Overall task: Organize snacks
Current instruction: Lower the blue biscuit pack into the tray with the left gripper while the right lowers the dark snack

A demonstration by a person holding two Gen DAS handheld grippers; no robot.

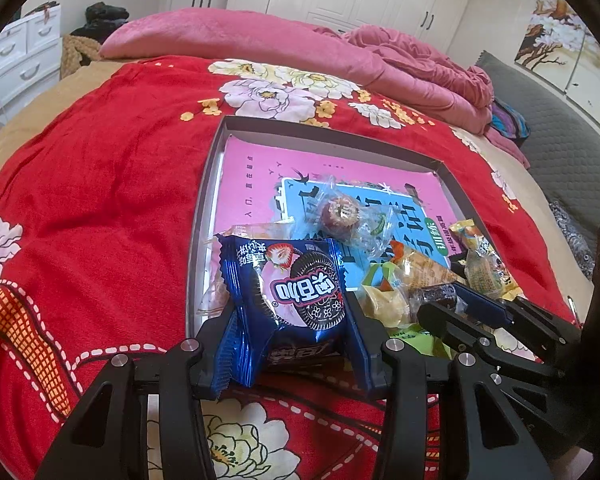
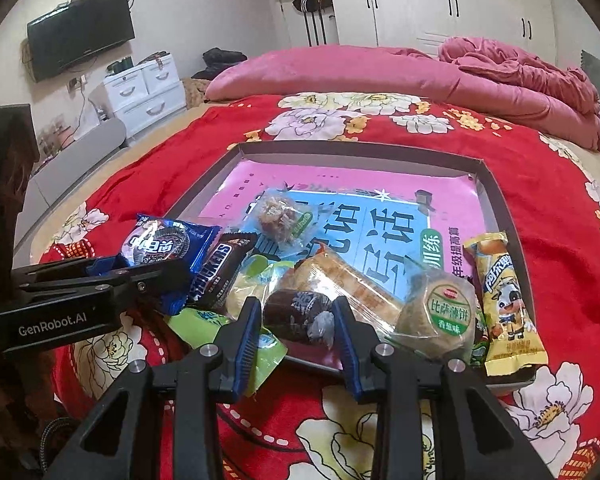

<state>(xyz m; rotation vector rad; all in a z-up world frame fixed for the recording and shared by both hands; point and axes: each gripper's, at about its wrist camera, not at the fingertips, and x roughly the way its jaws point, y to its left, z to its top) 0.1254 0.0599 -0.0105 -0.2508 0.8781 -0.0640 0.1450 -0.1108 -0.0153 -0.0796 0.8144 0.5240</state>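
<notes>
Your left hand-held gripper (image 1: 288,316) clenched the blue foil cookie packet (image 1: 288,292) at the shallow grey cardboard tray's (image 1: 328,130) near-left corner, while your right hand-held gripper (image 2: 296,320), released, straddled the dark brown wrapped candy (image 2: 296,312).

My left tool (image 1: 288,344) covers the blue cookie pack's (image 1: 288,292) lower edge; snacks hide the tray's (image 1: 324,134) five-o'clock corner

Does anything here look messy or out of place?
Yes. The snacks lie jumbled at the near edge of the shallow box; a green packet hangs over its rim onto the red bedspread, leaving the far half bare.
</notes>
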